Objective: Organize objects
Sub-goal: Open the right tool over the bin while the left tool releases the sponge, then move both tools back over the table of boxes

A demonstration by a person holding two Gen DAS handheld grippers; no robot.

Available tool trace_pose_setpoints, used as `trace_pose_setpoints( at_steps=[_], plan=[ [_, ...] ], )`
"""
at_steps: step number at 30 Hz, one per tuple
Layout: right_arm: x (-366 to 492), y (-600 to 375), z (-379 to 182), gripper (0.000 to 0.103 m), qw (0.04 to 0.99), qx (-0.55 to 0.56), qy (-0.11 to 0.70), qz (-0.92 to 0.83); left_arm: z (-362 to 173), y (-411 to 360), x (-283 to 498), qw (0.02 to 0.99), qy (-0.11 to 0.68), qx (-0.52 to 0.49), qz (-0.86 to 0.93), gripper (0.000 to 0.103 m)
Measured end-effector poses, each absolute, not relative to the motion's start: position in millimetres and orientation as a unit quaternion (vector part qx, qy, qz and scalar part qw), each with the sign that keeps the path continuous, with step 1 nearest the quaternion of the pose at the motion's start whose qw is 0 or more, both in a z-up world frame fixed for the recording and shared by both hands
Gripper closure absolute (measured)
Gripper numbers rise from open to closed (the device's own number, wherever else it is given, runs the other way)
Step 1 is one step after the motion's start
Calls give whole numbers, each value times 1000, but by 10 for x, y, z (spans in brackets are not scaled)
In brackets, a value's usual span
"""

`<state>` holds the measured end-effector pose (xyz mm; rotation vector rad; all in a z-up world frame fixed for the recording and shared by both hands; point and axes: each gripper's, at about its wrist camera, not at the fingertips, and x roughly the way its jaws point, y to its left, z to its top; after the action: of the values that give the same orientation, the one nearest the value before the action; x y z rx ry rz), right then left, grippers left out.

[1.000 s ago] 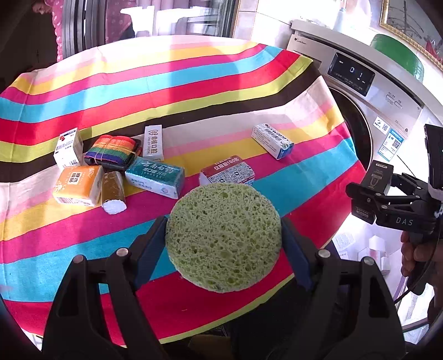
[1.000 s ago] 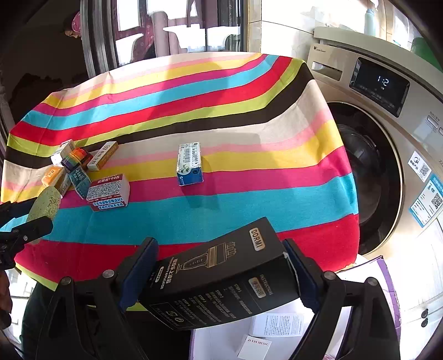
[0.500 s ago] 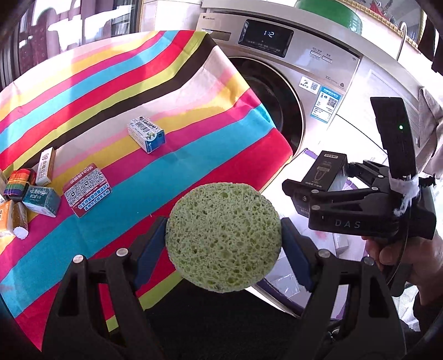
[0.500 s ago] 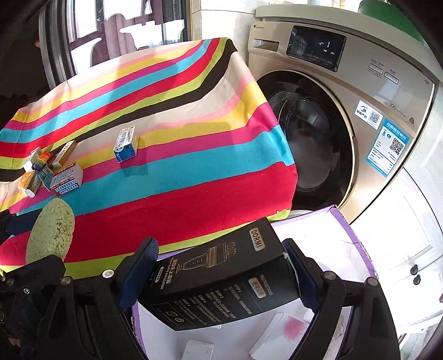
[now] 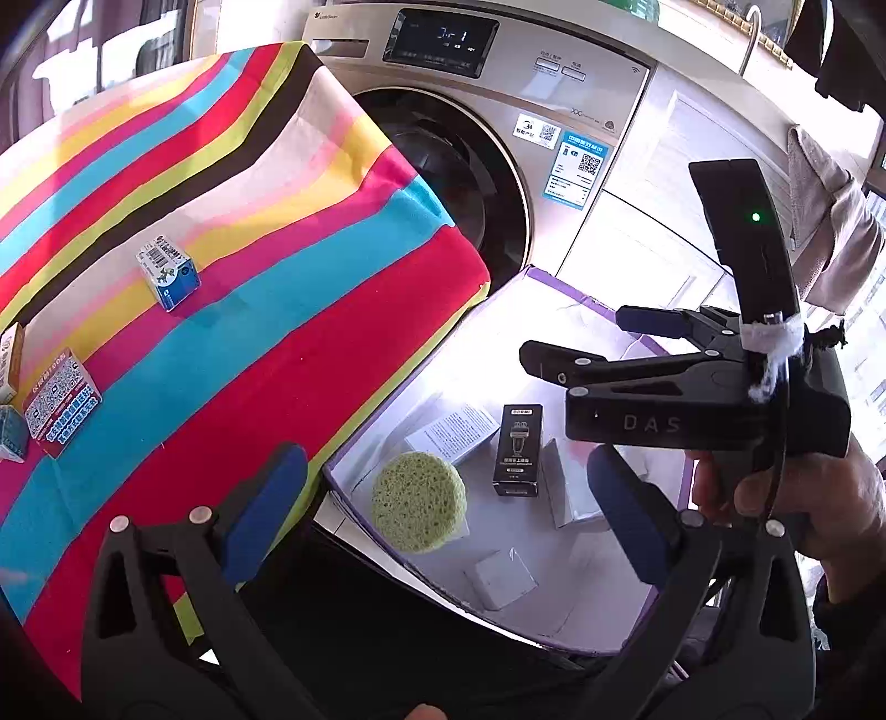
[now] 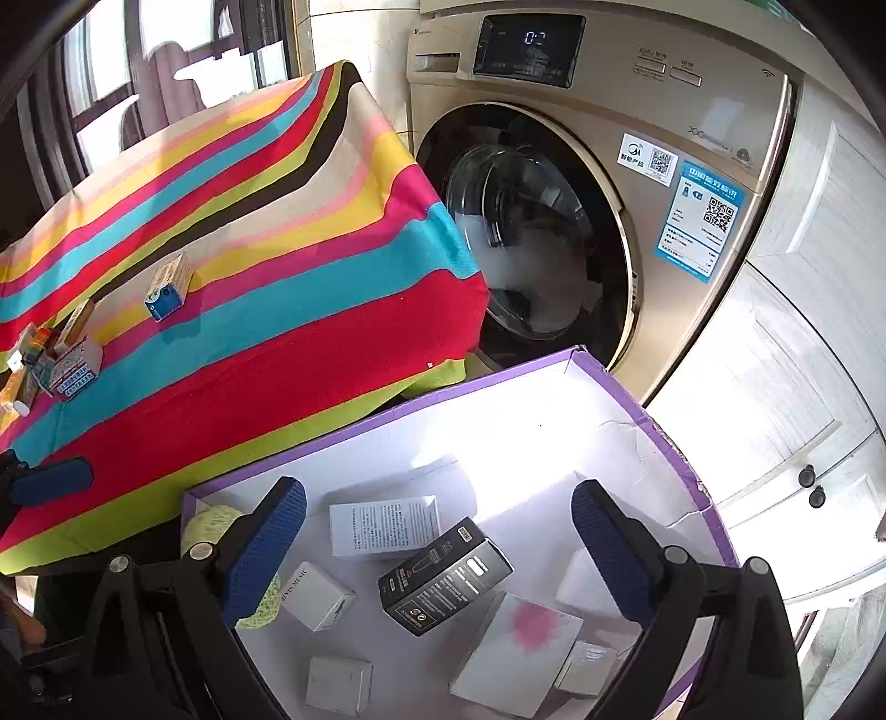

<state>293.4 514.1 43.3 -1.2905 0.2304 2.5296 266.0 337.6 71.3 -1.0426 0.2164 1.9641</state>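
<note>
The green sponge (image 5: 418, 501) and the black carton (image 6: 444, 576) lie loose in the purple-rimmed box (image 6: 689, 482) beside the striped table (image 5: 221, 310). The carton reads "DORMI"; a white carton (image 6: 317, 595) reads "MUSIC". Both the left gripper (image 5: 443, 520) and the right gripper (image 6: 437, 545) have just been opening and now gape above the box, pointing steeply down, nothing between their blue pads. The right gripper's body reads "DAS".

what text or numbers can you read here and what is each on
"DAS": side of the right tool.
"0:2": washing machine display; the left wrist view reads differently.
"JIYIN MUSIC", roughly: small white box.
Too small or blurred: black box, washing machine stickers, packets on the striped cloth.
</note>
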Motion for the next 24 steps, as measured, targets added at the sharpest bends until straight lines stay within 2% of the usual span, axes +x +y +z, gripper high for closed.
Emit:
trace_pose_setpoints(
  at_steps=[13,24],
  plan=[
    [2918,5078,457,5,149,-445,68,881,734,3115,2612,414,73,-416,807,1],
    [2802,4846,465,5,117,-438,71,888,697,2470,2520,350,32,-405,844,1]
  ],
)
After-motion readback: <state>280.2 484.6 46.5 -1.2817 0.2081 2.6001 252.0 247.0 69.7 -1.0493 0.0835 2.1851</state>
